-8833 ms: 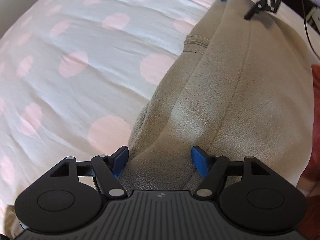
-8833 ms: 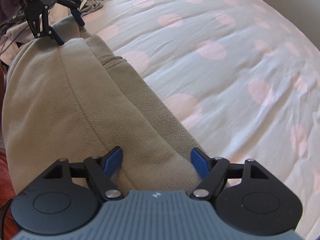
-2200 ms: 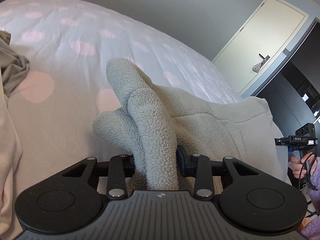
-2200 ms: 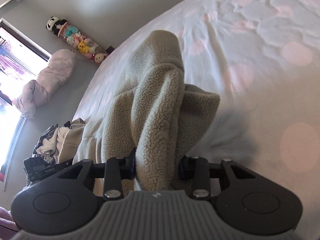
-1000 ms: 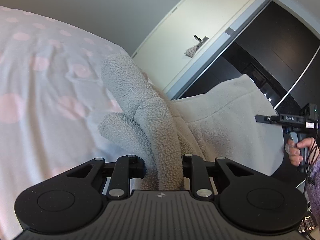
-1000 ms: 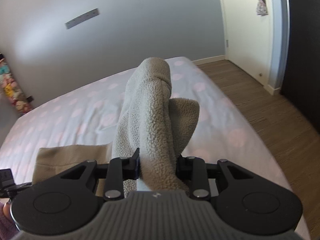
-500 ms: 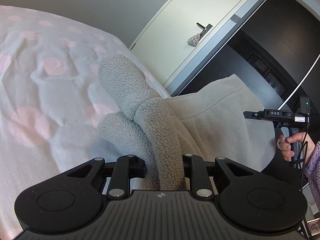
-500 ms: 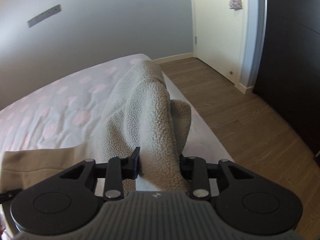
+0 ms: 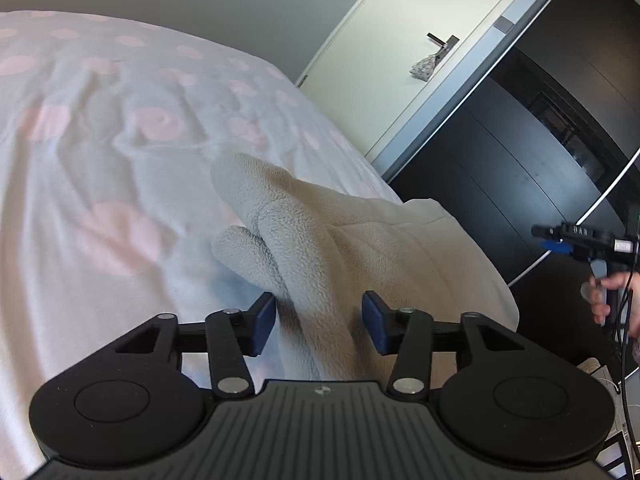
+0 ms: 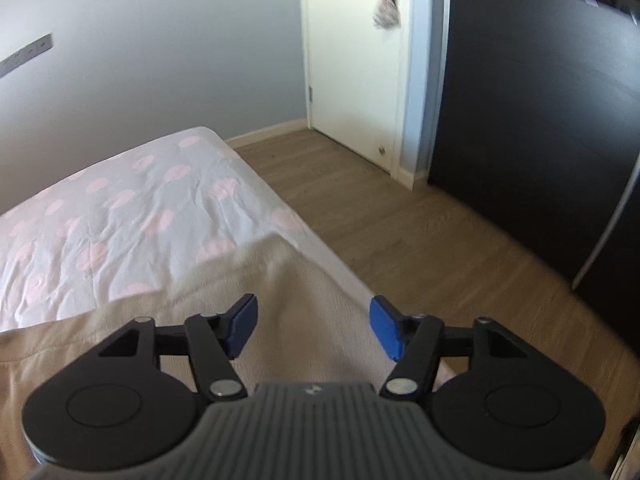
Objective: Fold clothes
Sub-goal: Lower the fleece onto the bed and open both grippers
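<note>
Both claws spread wide, the beige fleece garment lying loose on the spotted bed.

In the left wrist view the left gripper [image 9: 319, 322] has its blue pads parted, and a bunched ridge of the fleece garment [image 9: 320, 240] runs up between them without being pinched; the cloth lies on the pink-dotted bedsheet [image 9: 100, 160], reaching toward the bed's edge on the right. At that view's far right the right gripper [image 9: 576, 238] shows side-on in the person's hand [image 9: 608, 294]. In the right wrist view the right gripper [image 10: 312, 326] gapes with nothing between its pads, just above a flat corner of the garment [image 10: 280, 300] near the mattress edge, with wooden floor [image 10: 420, 240] and a white door [image 10: 352, 60] beyond.
</note>
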`<action>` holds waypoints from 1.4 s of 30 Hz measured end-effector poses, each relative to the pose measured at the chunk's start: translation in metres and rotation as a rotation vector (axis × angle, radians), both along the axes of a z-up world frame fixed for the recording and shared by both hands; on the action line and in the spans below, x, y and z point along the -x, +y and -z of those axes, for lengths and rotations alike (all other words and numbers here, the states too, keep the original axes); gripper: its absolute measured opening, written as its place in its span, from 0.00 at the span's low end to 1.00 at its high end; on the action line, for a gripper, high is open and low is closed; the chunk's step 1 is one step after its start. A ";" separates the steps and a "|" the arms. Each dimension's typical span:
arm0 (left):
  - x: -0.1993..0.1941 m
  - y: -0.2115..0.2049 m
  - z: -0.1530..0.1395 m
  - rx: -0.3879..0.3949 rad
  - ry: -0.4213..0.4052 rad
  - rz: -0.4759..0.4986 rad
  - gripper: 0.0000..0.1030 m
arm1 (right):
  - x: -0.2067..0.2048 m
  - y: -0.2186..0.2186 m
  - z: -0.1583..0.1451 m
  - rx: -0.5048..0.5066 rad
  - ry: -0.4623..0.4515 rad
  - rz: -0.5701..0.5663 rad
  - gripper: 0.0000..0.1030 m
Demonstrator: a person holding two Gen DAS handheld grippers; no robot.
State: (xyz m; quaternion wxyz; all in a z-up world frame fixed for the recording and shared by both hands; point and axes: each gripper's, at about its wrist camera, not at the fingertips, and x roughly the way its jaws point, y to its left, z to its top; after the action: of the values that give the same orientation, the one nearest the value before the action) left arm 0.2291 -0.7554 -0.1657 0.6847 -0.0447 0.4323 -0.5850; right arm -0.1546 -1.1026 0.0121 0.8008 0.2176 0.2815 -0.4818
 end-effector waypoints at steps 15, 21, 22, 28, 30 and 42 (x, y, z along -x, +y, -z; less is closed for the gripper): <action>0.047 0.044 0.036 -0.095 0.088 0.008 0.58 | 0.115 0.029 0.117 -0.283 -0.422 0.366 0.73; 0.045 0.035 0.052 -0.114 0.129 0.021 0.42 | 0.113 0.012 0.147 -0.323 -0.507 0.436 0.73; 0.045 0.033 0.053 -0.121 0.128 0.022 0.39 | 0.111 0.010 0.150 -0.325 -0.519 0.439 0.73; 0.052 0.025 0.054 -0.142 0.116 0.017 0.32 | 0.065 0.006 0.106 -0.129 -0.354 0.347 0.30; 0.055 0.024 0.054 -0.137 0.125 0.005 0.30 | 0.057 0.007 0.088 -0.069 -0.318 0.320 0.29; 0.080 0.022 0.047 -0.208 0.021 0.035 0.29 | 0.044 0.017 0.095 -0.073 -0.111 0.386 0.41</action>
State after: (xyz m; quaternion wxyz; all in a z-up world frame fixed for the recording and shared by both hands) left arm 0.1493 -0.7337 -0.2130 0.6707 0.0279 0.4987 -0.5484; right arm -0.1984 -1.0852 -0.0828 0.6994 0.3229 0.2072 -0.6030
